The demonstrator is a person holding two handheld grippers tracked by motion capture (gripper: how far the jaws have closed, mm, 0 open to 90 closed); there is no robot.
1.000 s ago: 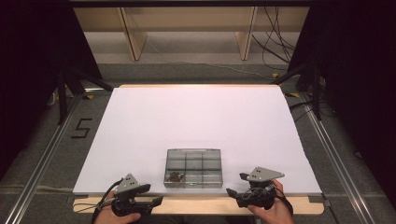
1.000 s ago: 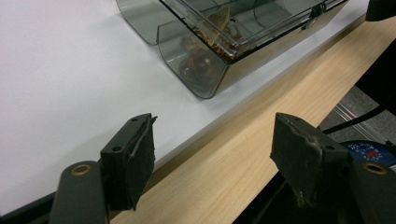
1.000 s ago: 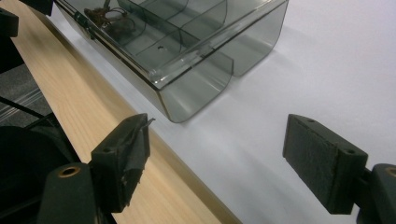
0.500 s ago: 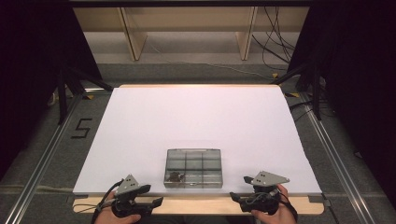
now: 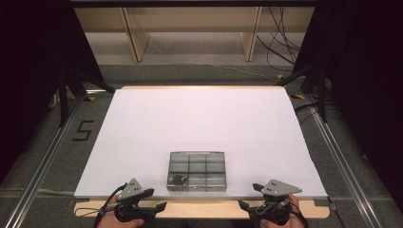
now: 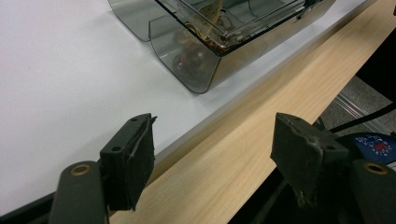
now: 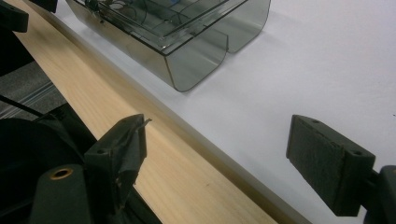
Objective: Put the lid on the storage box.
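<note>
The compartment box [image 5: 196,171], a smoked clear plastic case with a grid of cells, lies flat on the white table surface [image 5: 199,123] close to its near wooden edge [image 5: 199,209], with small brownish items in its near-left cell. The left gripper [image 5: 159,207] sits left of the box over the wooden edge, jaws wide apart and holding nothing. The right gripper [image 5: 244,205] sits right of the box, likewise wide open and empty, with neither gripper touching the box.

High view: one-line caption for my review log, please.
Smoky clear divided box sits near the front edge of the white table, between the open left gripper and the right gripper, neither touching it.
</note>
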